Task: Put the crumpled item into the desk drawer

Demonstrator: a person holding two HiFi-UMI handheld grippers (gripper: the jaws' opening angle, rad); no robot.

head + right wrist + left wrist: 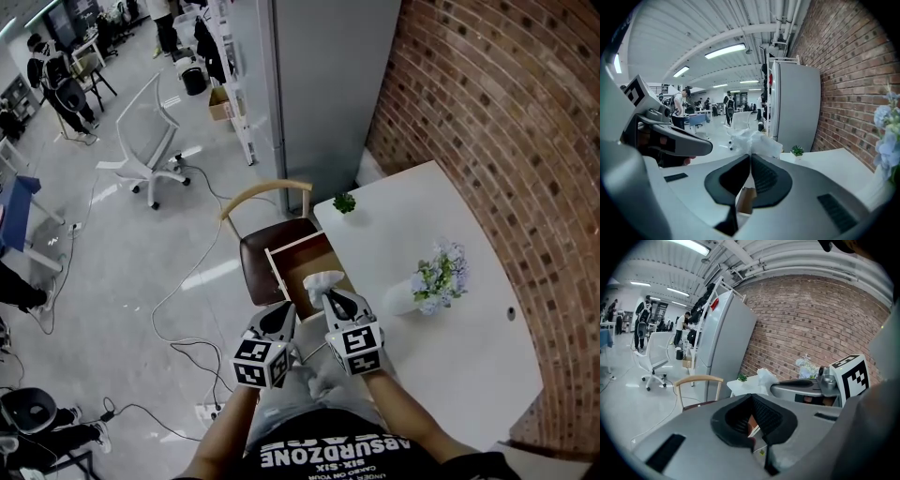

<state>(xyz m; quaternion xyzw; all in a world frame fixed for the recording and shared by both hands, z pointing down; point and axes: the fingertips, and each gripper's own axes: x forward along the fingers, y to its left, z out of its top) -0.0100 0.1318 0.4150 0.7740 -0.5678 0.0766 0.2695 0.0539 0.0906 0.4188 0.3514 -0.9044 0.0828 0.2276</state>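
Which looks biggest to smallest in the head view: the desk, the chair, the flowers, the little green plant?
1. White desk
2. Wooden chair
3. Flowers in the vase
4. Little green plant. It sits farther from the camera, so it may look smaller than it is.

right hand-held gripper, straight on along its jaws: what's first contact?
Likely the wooden chair backrest, past the open drawer. The right hand-held gripper, shut on the crumpled item, may pass above it; depth unclear.

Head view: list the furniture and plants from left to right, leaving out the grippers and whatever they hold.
White office chair → wooden chair → small green plant → flowers in the white vase.
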